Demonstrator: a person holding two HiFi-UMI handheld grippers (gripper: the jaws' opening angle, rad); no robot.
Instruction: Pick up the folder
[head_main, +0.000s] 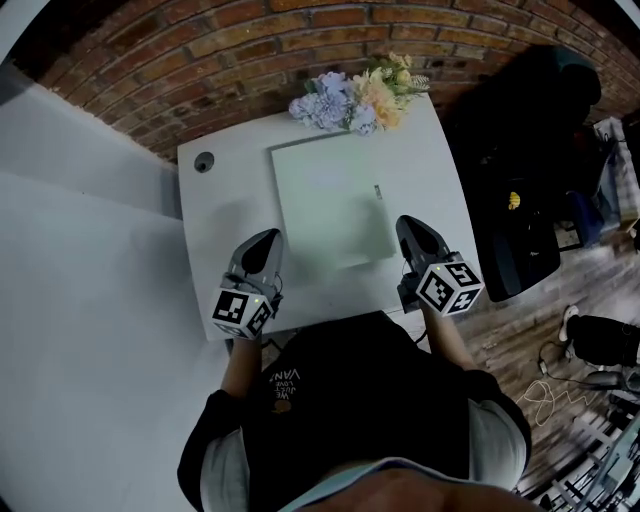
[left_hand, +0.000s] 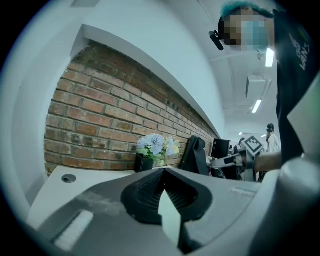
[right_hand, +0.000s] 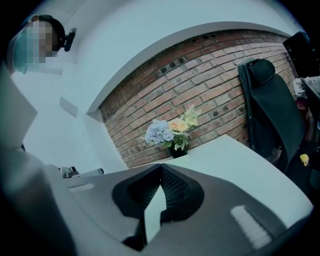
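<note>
Centre frame, the folder (head_main: 330, 205) is lying flat on the table (head_main: 215, 215). The left gripper (head_main: 268, 240) and right gripper (head_main: 408, 225) are hovering beside its lower corners, jaws together and empty. This is looking like the approach; opening the jaws at an edge seems next.

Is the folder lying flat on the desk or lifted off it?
Flat. The folder lies flush on the desk; the left gripper and right gripper sit shut beside it.
</note>
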